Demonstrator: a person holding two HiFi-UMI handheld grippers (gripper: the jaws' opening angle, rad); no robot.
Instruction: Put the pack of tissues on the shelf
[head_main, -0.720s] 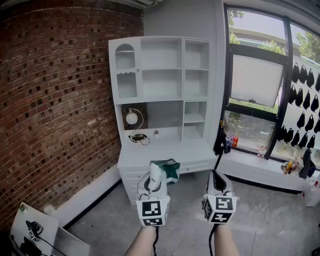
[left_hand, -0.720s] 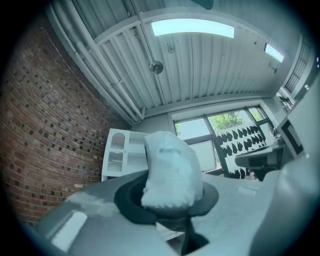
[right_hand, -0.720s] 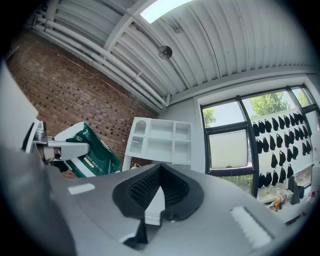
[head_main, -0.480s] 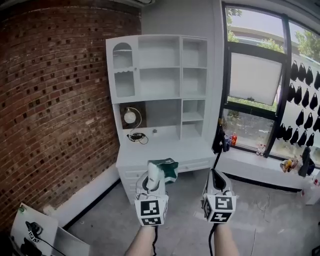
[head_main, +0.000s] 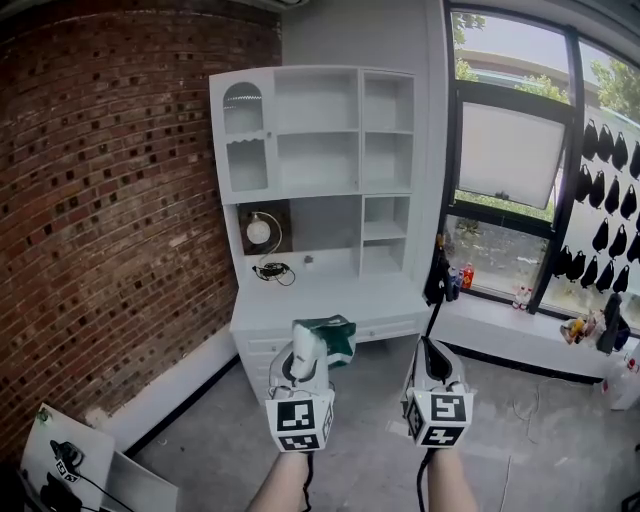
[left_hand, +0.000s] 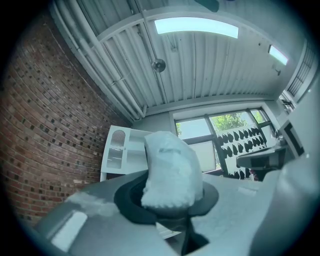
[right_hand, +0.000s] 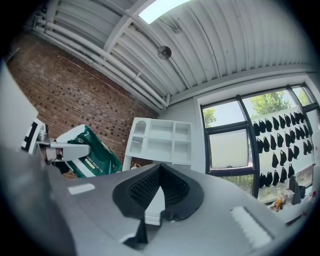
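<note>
Holding the pack of tissues (head_main: 334, 338) is my left gripper (head_main: 308, 348). Its jaws are closed part way and pressed on the pack's near end. That keeps the pack in the air, low in the middle of the head view, on my side of the white desk top (head_main: 330, 300) and clear of it.

The pack's long axis carries on from the jaws, away from me and a little upward, toward the white shelf unit (head_main: 318, 150). In the head view its far end leans slightly right of the jaw line. In the left gripper view it rises straight out from between the black pads (left_hand: 131, 196) and covers part of the shelf unit behind it.

It is a soft, plastic-wrapped pack, dark green on its broad face with pale print, and white along one end. From the right gripper view it sits tilted at the left, green face toward that camera and white end uppermost. From the left gripper's own camera only a pale, slightly puffy side shows.

My right gripper (head_main: 432, 355) hangs just beside the left one, apart from it and at about the same height. Its ribbed pads (right_hand: 137, 187) are shut against each other with nothing between them.

The shelf unit stands above the desk top in the corner, between the brick wall (head_main: 110, 200) on the left and the window (head_main: 510, 160) on the right.
</note>
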